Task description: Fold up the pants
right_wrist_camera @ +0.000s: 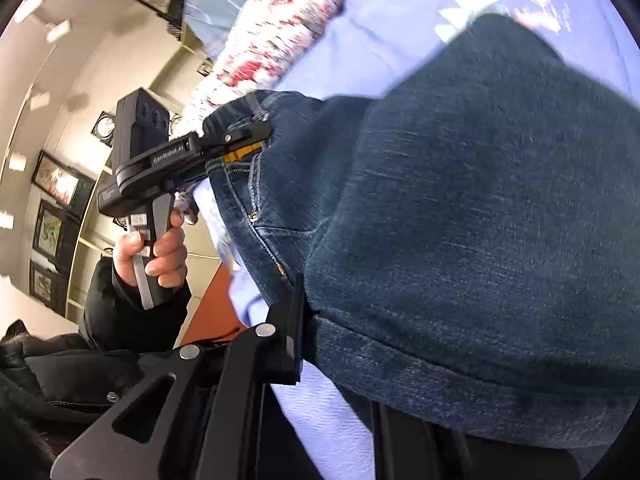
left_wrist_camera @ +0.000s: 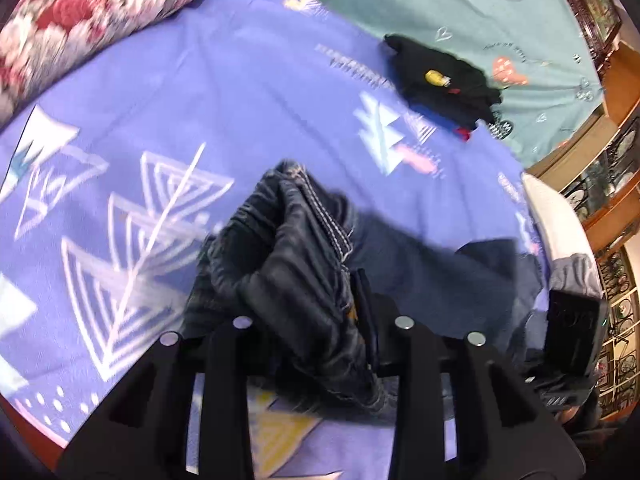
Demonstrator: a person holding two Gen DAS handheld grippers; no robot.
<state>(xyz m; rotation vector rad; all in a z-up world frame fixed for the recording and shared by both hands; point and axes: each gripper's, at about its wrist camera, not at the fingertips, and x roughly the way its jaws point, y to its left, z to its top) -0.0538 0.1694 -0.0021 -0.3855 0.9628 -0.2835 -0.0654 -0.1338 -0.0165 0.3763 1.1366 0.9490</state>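
Bed: a purple patterned sheet (left_wrist_camera: 224,92) is covering it
Pillow: a floral one (left_wrist_camera: 80,12) is lying at the edge
Cabinets: wooden glass-fronted units (left_wrist_camera: 608,184) are standing alongside
Wall: framed pictures (right_wrist_camera: 56,184) are hanging

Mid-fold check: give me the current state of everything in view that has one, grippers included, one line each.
Dark blue denim jeans: bunched, lifted off the bed at the gripped parts.
Left gripper: shut on the jeans' stitched waistband end.
Right gripper: shut on the jeans' hem edge.
Black folded garments: stacked, lying on the far side of the bed.
Purple patterned bedsheet: spread flat.
Floral red-and-white pillow: resting at the bed's edge.
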